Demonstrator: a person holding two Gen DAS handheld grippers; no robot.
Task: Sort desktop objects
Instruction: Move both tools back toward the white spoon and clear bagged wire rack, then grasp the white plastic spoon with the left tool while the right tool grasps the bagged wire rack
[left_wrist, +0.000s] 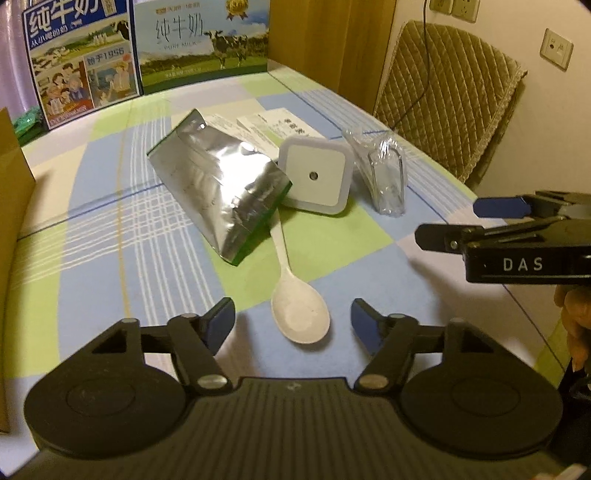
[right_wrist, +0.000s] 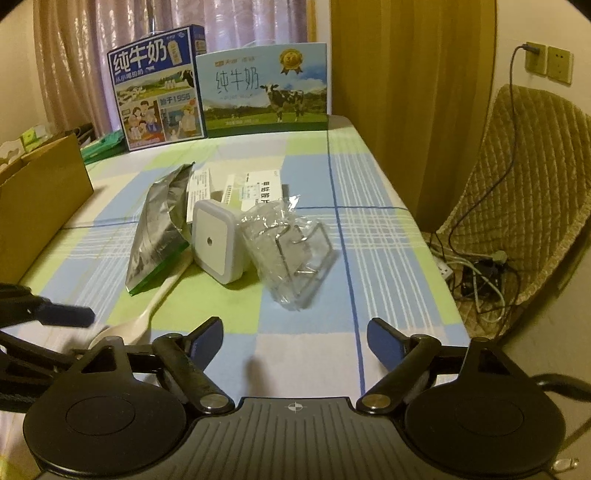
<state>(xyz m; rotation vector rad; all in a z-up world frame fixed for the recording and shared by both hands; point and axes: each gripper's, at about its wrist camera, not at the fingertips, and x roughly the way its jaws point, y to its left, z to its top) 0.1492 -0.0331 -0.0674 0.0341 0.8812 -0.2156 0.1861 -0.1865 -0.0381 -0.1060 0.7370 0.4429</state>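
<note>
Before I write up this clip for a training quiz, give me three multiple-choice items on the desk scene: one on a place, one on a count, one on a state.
1. Where does the white spoon's handle end lie?
A. under the foil pouch
B. inside the cardboard box
C. on a milk carton

2. How many milk cartons stand at the table's far edge?
A. one
B. two
C. four

3. What state is the left hand-held gripper in?
A. shut on the spoon
B. shut on the night light
C. open, holding nothing

Answers:
1 A: the handle runs beneath the edge of the foil pouch.
2 B: a dark blue carton and a light blue carton stand side by side.
3 C: its fingers are spread either side of the spoon bowl, gripping nothing.
</note>
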